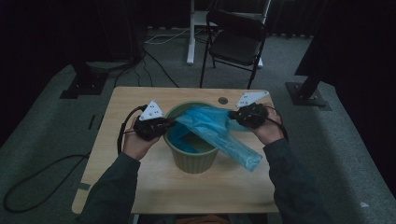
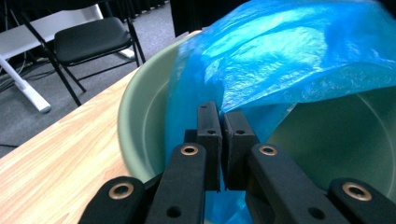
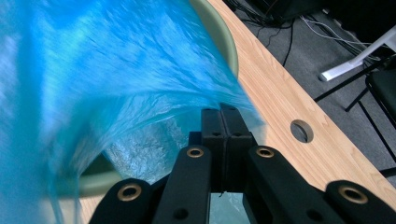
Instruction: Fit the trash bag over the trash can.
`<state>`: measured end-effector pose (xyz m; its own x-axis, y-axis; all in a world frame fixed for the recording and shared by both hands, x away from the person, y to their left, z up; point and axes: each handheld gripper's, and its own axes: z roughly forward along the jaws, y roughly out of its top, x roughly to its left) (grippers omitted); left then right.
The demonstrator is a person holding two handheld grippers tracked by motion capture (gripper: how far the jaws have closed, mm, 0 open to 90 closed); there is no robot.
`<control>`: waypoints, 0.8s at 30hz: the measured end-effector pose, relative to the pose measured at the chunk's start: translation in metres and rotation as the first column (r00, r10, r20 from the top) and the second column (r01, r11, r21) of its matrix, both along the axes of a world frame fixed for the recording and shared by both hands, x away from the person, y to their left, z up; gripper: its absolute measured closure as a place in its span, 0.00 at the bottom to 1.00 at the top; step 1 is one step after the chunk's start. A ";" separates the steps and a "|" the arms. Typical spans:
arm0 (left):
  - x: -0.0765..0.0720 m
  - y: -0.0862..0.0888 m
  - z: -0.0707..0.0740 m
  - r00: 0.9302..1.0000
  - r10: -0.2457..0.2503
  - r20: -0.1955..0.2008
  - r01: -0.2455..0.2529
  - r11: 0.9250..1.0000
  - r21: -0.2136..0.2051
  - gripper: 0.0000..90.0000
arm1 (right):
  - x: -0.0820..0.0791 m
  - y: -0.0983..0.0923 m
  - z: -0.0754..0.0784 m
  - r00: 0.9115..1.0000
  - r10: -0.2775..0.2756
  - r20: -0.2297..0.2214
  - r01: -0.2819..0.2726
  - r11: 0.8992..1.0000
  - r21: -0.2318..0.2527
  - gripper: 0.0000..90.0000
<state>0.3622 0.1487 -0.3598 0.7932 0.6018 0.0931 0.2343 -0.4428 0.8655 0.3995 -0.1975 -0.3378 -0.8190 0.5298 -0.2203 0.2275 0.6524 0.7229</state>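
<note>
A pale green round bin [image 1: 192, 158] stands mid-table, with a blue plastic bag [image 1: 219, 133] stretched over its mouth and trailing down its right side. My left gripper [image 1: 172, 124] is at the bin's left rim, and in the left gripper view its jaws [image 2: 220, 119] are shut on an edge of the blue bag [image 2: 289, 56] over the bin [image 2: 140, 112]. My right gripper [image 1: 232, 115] is at the bin's far right rim. There the right gripper [image 3: 222, 114] pinches another edge of the bag [image 3: 116, 70] above the bin's rim [image 3: 225, 39].
The wooden table [image 1: 140, 100] has a round cable hole [image 1: 222, 100] behind the bin. A black folding chair [image 1: 236, 42] and a white desk leg [image 1: 190, 32] stand beyond the table's far edge. Cables lie on the grey floor at the left.
</note>
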 end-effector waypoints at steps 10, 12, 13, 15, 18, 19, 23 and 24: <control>0.000 0.019 -0.004 0.999 0.042 -0.014 -0.043 0.999 -0.009 0.97 | -0.010 -0.018 0.003 1.000 -0.013 0.007 0.013 1.000 0.028 1.00; 0.000 0.022 -0.004 0.999 0.049 -0.014 -0.049 0.999 -0.009 0.97 | -0.011 -0.019 0.004 1.000 -0.014 0.013 0.014 1.000 0.027 1.00; 0.000 0.024 -0.004 0.998 0.053 -0.014 -0.054 0.999 -0.011 0.97 | -0.011 -0.019 0.004 1.000 -0.014 0.013 0.014 1.000 0.028 1.00; 0.000 0.027 -0.005 0.998 0.063 -0.018 -0.063 0.998 -0.013 0.97 | -0.011 -0.019 0.005 1.000 -0.015 0.015 0.015 1.000 0.027 1.00; 0.001 0.031 -0.005 0.997 0.073 -0.023 -0.073 0.997 -0.014 0.97 | -0.011 -0.020 0.005 1.000 -0.014 0.016 0.014 1.000 0.028 1.00; 0.001 0.035 -0.006 0.996 0.080 -0.026 -0.081 0.997 -0.020 0.97 | -0.011 -0.021 0.005 1.000 -0.015 0.016 0.015 0.999 0.030 1.00; 0.000 0.039 -0.006 0.996 0.090 -0.024 -0.091 0.996 -0.022 0.93 | -0.012 -0.022 0.006 1.000 -0.015 0.015 0.014 0.999 0.036 1.00; -0.001 0.039 -0.005 0.996 0.090 -0.024 -0.091 0.996 -0.025 0.90 | -0.012 -0.022 0.006 1.000 -0.008 0.020 0.007 0.999 0.040 1.00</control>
